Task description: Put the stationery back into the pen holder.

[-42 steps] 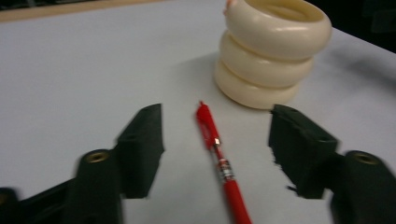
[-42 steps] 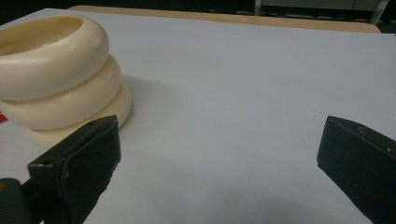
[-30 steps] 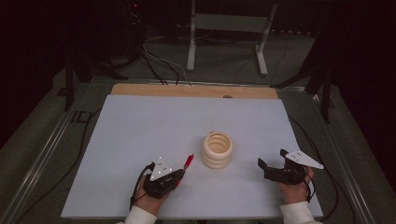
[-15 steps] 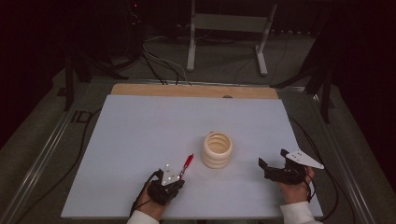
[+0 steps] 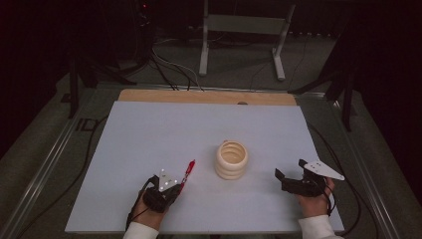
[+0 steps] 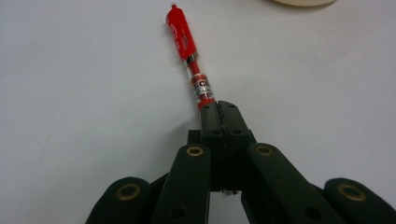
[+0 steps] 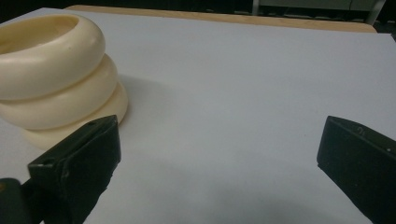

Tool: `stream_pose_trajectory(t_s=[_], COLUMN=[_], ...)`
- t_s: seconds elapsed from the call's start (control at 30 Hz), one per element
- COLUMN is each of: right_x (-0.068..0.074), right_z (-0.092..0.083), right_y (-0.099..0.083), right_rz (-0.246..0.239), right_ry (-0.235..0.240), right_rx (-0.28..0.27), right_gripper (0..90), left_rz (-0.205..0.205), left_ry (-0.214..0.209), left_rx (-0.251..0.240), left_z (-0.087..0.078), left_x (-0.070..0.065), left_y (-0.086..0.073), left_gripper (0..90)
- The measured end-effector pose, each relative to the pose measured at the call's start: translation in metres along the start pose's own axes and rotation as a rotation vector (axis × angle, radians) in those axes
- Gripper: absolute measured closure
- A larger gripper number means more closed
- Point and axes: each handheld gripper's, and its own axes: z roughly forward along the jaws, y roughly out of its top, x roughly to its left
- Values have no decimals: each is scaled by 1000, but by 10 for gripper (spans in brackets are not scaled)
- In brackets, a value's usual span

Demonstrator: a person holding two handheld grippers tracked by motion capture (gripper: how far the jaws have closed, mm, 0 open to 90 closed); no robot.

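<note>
I am holding the left gripper (image 5: 180, 183) low at the near edge of the table (image 5: 149, 129), its jaws clenched on the tail end of the red pen (image 5: 188, 171). In the left gripper view the pen (image 6: 189, 60) is sticking straight out from the closed tips (image 6: 223, 112), capped end away from me, lying along the white surface. Compared with a second ago, I am seeing my left hand (image 5: 154, 199) pulled back toward me and a little to the right, while the pen is staying just left of the cream ribbed cup (image 5: 231, 159), apart from it. The right gripper (image 5: 283, 179) is resting where it was, right of the cup, jaws spread wide. In the right gripper view the cup (image 7: 56, 74) is standing upright beyond the left jaw.
</note>
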Motion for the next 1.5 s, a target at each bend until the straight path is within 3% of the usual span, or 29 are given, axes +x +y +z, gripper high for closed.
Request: stream_pose_trajectory(t_s=[0.3,0.43,0.53,0.9,1.13,1.3,1.5], right_x=[-1,-1,-1,-1,-1,-1,-2], right_z=[-1,-1,0,0,0,0,-1], right_y=[0,0,0,0,0,0,0], right_rz=[3,2,1,0,1,1,3], right_ry=[1,2,1,1,2,1,0], right_rx=[-3,-2,-1,1,0,0,-1], right_gripper=[0,0,0,0,0,0,0], left_rz=[2,0,6,-35,-9,6,67], left_ry=[31,34,19,-80,-89,-72,-49], left_rx=[11,40,54,61,40,3,-30], left_z=[-2,-2,-6,-2,0,3,14], left_x=[2,5,3,-11,-11,-10,-5], left_y=[-4,-11,-14,-11,-9,5,31], left_gripper=[900,900,900,900,900,886,782])
